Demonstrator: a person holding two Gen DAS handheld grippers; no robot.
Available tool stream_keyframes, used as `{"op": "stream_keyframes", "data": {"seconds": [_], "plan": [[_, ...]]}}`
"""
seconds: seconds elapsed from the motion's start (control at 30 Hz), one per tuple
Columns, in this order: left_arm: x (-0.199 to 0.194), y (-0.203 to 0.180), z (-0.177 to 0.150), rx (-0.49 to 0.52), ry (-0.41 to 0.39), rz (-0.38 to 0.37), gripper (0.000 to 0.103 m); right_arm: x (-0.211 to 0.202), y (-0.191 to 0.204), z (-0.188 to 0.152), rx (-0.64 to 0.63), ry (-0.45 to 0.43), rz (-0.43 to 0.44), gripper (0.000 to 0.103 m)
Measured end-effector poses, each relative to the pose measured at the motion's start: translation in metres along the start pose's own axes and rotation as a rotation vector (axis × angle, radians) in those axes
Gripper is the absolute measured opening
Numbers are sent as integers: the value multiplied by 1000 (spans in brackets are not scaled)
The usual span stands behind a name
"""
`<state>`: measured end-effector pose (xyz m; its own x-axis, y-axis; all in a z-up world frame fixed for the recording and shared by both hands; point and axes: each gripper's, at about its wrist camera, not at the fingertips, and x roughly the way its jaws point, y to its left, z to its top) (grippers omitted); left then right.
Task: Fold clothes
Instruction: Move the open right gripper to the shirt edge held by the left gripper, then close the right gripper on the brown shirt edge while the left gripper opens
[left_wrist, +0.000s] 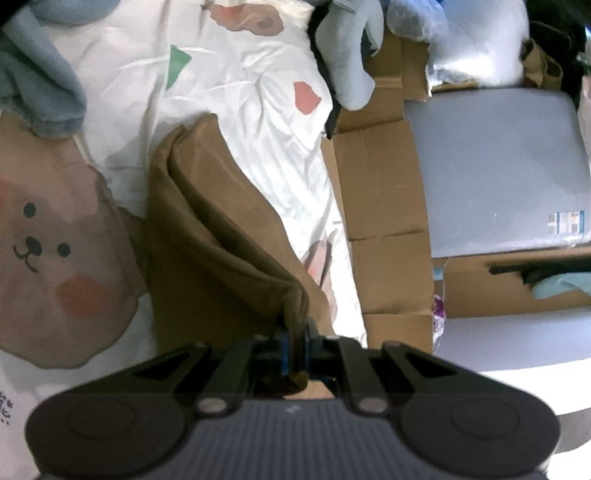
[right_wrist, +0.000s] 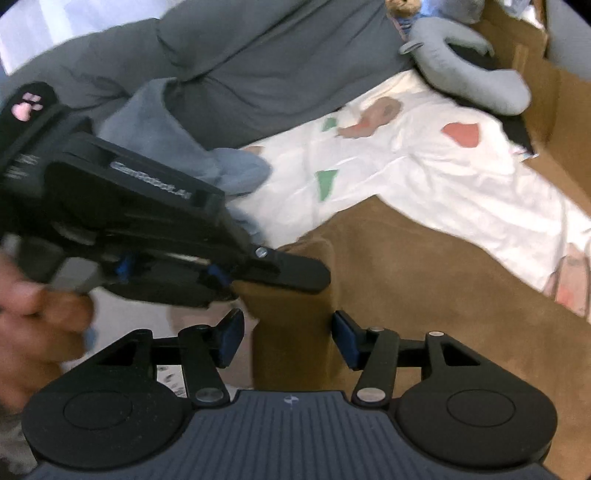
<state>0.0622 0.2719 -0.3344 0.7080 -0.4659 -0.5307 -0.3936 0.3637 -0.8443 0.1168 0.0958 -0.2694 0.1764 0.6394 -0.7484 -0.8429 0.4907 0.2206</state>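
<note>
A white bedsheet (left_wrist: 236, 74) covers the bed, printed with a green triangle (left_wrist: 177, 64), a pink blob (left_wrist: 306, 96) and a large brown bear face (left_wrist: 55, 254) with pink cheeks. A grey-blue plush toy (left_wrist: 349, 55) hangs over the bed's edge, above flattened cardboard boxes (left_wrist: 384, 192). Beside the cardboard lies a flat grey panel (left_wrist: 495, 170) with a small label at one corner. In the right wrist view, a dark grey duvet (right_wrist: 258, 62) is heaped at the head of the bed, and a light blue cloth (right_wrist: 229, 166) lies just in front of it on the sheet.
</note>
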Motion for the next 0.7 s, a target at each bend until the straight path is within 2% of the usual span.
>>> {"op": "stream_keyframes", "data": {"seconds": [0.17, 0.23, 0.33, 0.4, 0.5, 0.53, 0.57, 0.7], "plan": [[0, -2, 2, 4, 10, -1, 9, 9, 8, 2, -36, -15, -57, 59], [-1, -2, 3, -2, 7, -4, 12, 11, 8, 2, -47, -13, -64, 56], [-6, -6, 4, 3, 3, -3, 20, 14, 7, 4, -61, -7, -76, 35], [-14, -11, 5, 11, -10, -22, 27, 14, 4, 4, -64, -6, -86, 14], [-29, -17, 9, 32, -52, -33, 49, 12, 0, 5, -64, -26, -82, 8], [-34, -16, 12, 39, -65, -19, 66, 10, 0, 5, -70, -33, -81, 8], [-39, -13, 15, 48, -81, 1, 78, 9, -1, 5, -74, -36, -80, 7], [-41, 6, 30, 5, -86, 58, 82, 5, -2, 4, -79, -41, -65, 6]]}}
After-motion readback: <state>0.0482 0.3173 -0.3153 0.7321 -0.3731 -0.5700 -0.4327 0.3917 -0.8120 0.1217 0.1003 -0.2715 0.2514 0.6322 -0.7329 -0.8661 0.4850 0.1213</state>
